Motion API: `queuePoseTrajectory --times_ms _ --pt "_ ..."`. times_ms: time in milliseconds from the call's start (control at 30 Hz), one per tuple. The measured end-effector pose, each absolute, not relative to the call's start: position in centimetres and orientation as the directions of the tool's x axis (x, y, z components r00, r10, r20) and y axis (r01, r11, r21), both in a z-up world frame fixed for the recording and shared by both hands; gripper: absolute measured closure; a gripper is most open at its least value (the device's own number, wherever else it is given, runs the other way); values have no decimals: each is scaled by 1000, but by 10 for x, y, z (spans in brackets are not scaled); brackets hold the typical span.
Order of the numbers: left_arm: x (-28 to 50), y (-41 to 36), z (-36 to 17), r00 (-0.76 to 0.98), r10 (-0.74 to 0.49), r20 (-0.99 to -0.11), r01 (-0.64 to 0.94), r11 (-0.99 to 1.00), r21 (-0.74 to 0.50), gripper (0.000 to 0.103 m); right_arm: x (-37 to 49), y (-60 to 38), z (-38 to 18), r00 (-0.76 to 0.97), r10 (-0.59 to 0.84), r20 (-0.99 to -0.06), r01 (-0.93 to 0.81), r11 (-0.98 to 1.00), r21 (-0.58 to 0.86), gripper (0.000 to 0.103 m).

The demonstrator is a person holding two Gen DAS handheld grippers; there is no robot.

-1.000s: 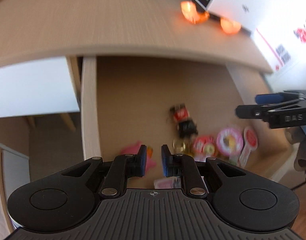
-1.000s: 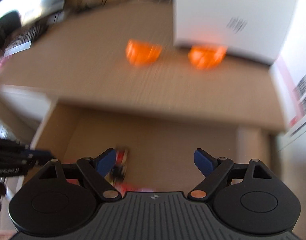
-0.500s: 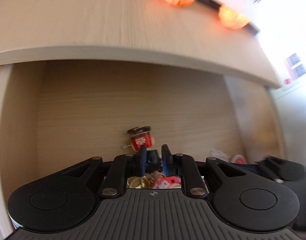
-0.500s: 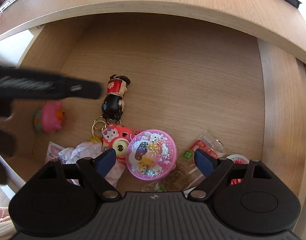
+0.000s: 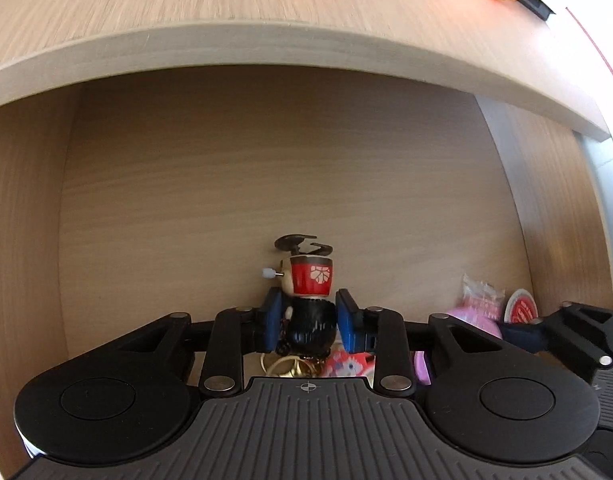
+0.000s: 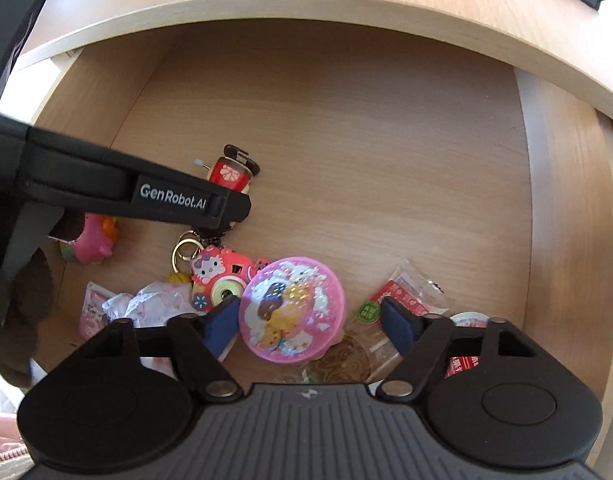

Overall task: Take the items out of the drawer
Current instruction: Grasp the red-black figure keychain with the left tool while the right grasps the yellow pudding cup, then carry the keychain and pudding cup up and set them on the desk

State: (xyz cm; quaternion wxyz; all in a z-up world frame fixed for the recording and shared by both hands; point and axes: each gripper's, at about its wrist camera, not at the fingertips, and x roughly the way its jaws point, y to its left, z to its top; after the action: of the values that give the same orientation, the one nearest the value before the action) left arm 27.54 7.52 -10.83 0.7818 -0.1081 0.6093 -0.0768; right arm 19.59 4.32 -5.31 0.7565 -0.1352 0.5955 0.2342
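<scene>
Drawer items lie heaped toward its front, and the grasp step is in hand: the left gripper has its fingers narrowed on either side of the wind-up doll — contact I cannot confirm — while the right gripper, fingers wide, brackets the pink glitter disc, the doll lying at its 11 o'clock. Next, I judge, each must pinch firmly, then lift clear under the bench edge — slowly, since the doll's keyring may snag.

A wind-up figure (red body, black head) is flanked by the left gripper, its blue pads beside the head, inside the drawer.
</scene>
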Motion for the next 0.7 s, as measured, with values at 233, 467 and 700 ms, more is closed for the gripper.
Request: queuePoseTrajectory --times_ms 233,467,700 --pt "252 91 -99 233 -283 -930 6 957 -290 71 194 46 -52 193 177 -965 -519 853 53 52" --pt "204 121 -34 365 -352 -862 72 934 -351 71 189 27 3 312 234 -921 -464 883 67 65" --pt "187 162 101 668 -404 -625 178 902 -393 71 195 1 114 550 369 -749 -415 899 139 65"
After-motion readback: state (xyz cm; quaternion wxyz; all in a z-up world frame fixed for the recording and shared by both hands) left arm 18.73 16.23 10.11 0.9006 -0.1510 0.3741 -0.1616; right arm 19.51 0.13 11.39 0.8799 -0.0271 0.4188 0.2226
